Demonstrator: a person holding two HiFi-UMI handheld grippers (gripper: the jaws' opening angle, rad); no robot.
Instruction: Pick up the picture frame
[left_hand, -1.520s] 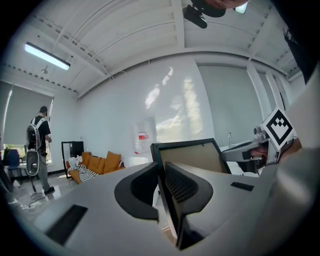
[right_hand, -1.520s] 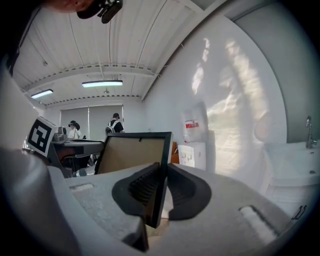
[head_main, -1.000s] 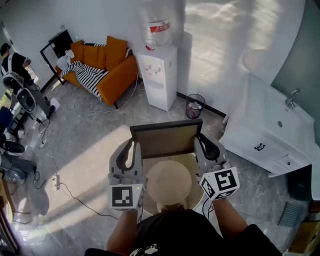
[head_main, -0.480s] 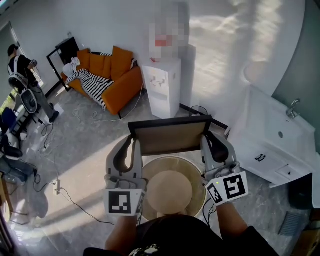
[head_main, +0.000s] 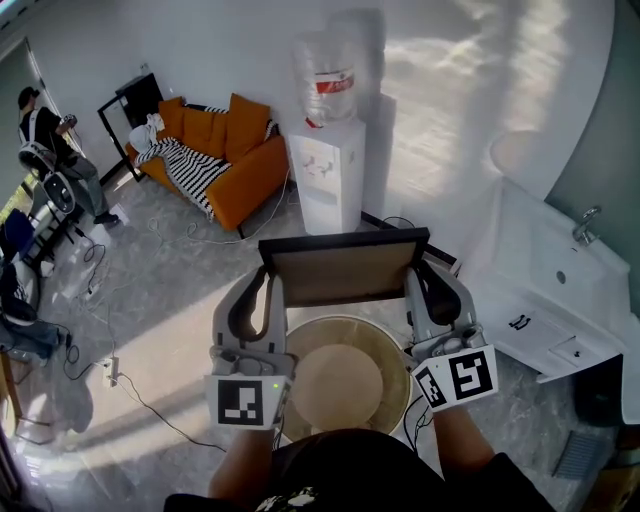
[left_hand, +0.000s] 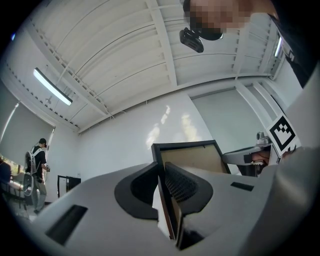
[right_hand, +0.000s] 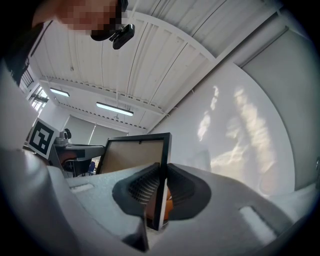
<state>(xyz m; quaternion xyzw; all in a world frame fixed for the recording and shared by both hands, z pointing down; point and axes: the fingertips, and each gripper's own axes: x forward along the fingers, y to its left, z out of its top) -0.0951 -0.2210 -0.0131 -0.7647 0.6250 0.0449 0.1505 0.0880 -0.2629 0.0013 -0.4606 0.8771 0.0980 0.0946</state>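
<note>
The left gripper (head_main: 268, 292) has its jaws clamped on the left edge of the picture frame (head_main: 345, 268). The frame is held upright in the air above the round surface (head_main: 392, 352), brown backing toward the person. The right gripper (head_main: 418, 288) has its jaws clamped on the right edge.

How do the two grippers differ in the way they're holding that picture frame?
The left gripper clamps the picture frame's left edge; the right gripper clamps its right edge. The left gripper's marker cube faces the head camera squarely, while the right gripper's marker cube sits tilted. Both grippers are shut on the frame's dark border, holding it in the air with its brown backing toward the person.
</note>
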